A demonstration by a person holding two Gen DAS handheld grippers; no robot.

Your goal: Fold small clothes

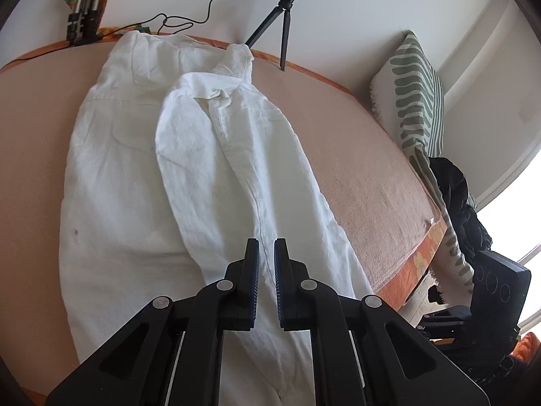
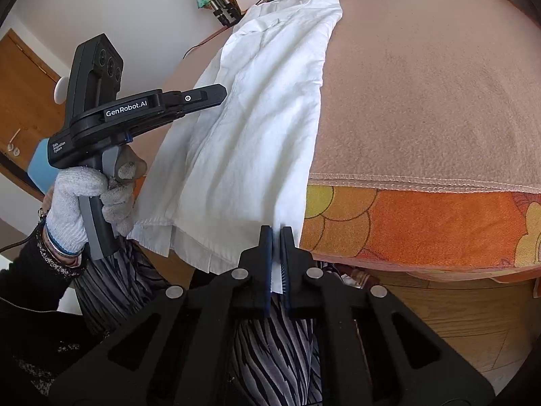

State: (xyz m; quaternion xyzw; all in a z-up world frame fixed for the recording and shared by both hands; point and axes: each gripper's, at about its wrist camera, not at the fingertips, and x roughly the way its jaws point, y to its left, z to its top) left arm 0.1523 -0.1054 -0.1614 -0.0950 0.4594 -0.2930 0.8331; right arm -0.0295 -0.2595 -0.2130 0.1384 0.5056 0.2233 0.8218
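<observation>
A: Between the right gripper's (image 2: 277,257) clenched jaws sits the near hem corner of the white shirt (image 2: 257,128). The left gripper (image 1: 266,284) hovers over the cloth, jaws nearly closed on nothing.

B: How should the fold go?

A: Probably keep the hem taut and carry it evenly toward the collar (image 1: 223,93).

B: Where does the shirt lie?

A: Lengthwise on the peach blanket (image 2: 422,101), collar far, hem overhanging the near edge.

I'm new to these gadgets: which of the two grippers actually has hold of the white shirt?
The right gripper: its jaws pinch the shirt's hem at the table edge. The left gripper's jaws hold nothing.
</observation>
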